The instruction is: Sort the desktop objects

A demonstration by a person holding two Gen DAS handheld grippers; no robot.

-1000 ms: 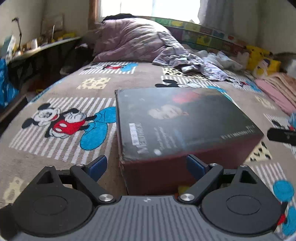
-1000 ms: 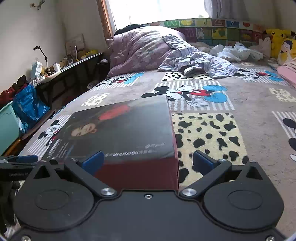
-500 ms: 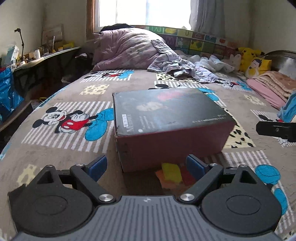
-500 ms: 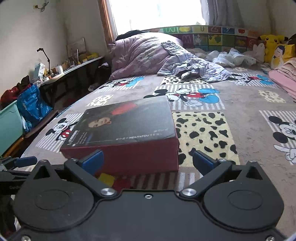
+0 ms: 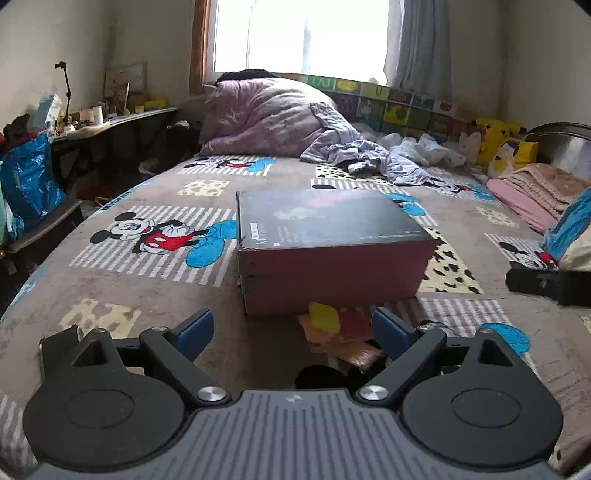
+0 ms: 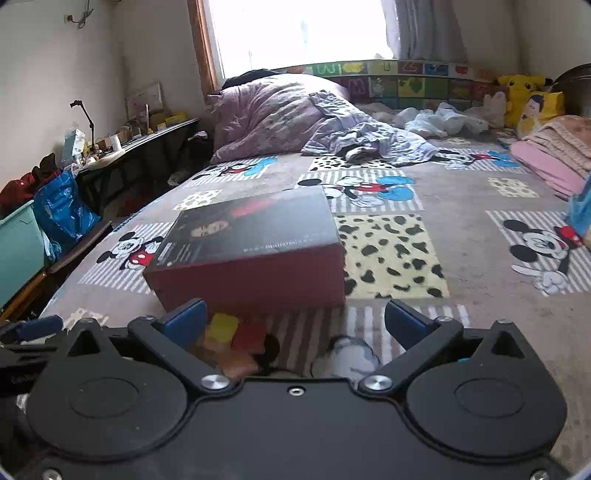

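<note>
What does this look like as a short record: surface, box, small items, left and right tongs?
surface: bed cover with cartoon mouse print
box: dark-lidded red box, closed, flat on the cover
small items: yellow, orange and red pieces on the cover, just in front of the box
left tongs: open, empty, facing the box
right tongs: open, empty, facing the box

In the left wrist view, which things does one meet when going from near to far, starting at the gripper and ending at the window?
left gripper → coloured sticky notes → dark red box → crumpled lilac clothes → pink duvet heap → window
</note>
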